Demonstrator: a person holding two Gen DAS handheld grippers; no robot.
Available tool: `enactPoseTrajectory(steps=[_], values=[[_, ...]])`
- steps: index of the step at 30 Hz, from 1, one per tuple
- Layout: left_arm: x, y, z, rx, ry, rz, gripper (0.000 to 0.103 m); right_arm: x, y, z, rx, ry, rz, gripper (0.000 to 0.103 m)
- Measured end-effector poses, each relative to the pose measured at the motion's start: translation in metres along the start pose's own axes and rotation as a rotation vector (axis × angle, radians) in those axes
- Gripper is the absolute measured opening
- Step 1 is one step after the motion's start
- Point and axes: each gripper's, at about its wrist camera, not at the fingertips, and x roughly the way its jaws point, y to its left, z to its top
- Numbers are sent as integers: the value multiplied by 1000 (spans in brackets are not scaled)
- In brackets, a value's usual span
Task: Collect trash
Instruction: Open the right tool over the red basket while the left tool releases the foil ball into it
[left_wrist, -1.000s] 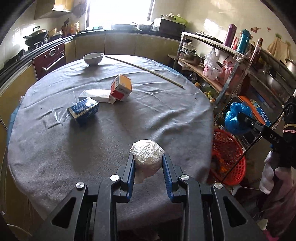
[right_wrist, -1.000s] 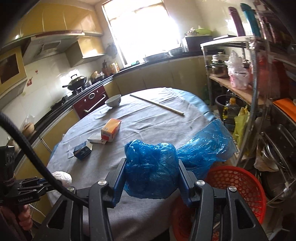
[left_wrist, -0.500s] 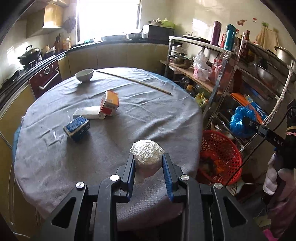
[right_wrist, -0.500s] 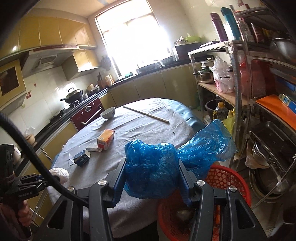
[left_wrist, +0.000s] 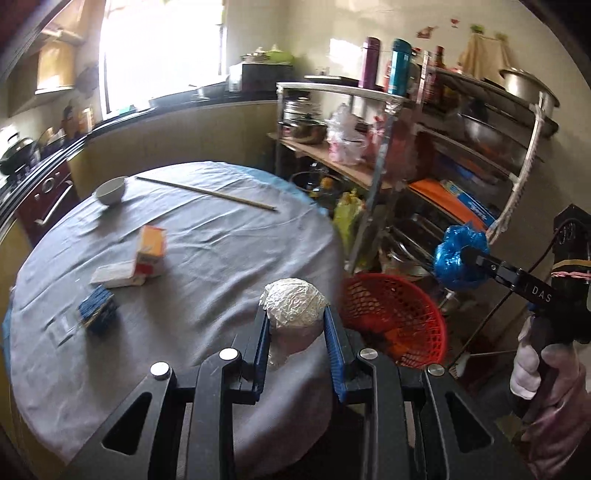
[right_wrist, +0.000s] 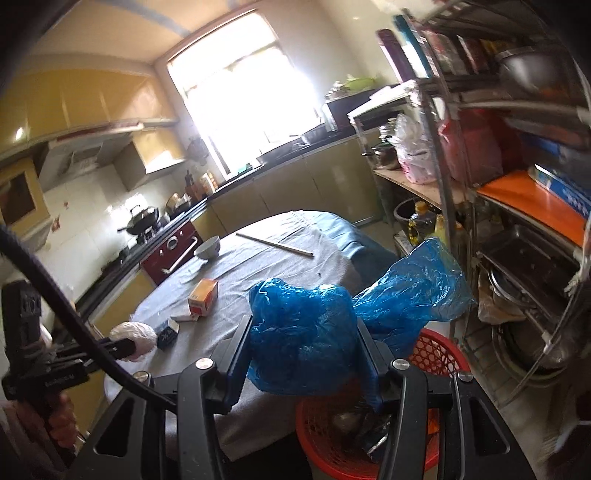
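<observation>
My left gripper (left_wrist: 295, 317) is shut on a crumpled white wad of paper (left_wrist: 293, 302) and holds it above the near right edge of the round table (left_wrist: 221, 251). My right gripper (right_wrist: 303, 332) is shut on a crumpled blue plastic bag (right_wrist: 306, 332), held over the red mesh basket (right_wrist: 439, 350) on the floor. The basket (left_wrist: 391, 314) also shows in the left wrist view, right of the table, with some trash inside. An orange box (left_wrist: 151, 251), a flat white box (left_wrist: 114, 275) and a blue box (left_wrist: 98, 308) lie on the table.
A white bowl (left_wrist: 110, 190) and a long thin stick (left_wrist: 207, 192) lie at the table's far side. A metal shelf rack (left_wrist: 424, 147) crowded with pots, bags and bottles stands right of the basket. Kitchen counters and a stove (right_wrist: 144, 221) run behind the table.
Both grippers have swung right, away from the table's middle. The red basket has come closer below the right gripper and nearer the left one. Both still hold their loads.
</observation>
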Motion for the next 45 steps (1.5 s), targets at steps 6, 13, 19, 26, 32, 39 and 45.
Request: enactPoseTrajectory(steps=[6, 13, 19, 26, 32, 39, 45], values=[[29, -30, 6, 50, 42, -45, 30, -7, -30, -1, 98, -10, 19, 55], [61, -68, 10, 121, 89, -81, 30, 0, -58, -6, 210, 4, 63, 55], [90, -87, 9, 156, 140, -93, 30, 14, -83, -20, 325, 44, 105, 55], [109, -100, 4, 184, 181, -109, 30, 21, -103, -32, 396, 61, 124, 55], [133, -105, 3, 173, 234, -128, 30, 25, -115, -41, 428, 79, 120, 55], [154, -109, 4, 160, 267, -142, 33, 29, -128, -48, 469, 89, 120, 55], [169, -114, -1, 171, 301, -130, 52, 44, -139, -57, 519, 127, 113, 59]])
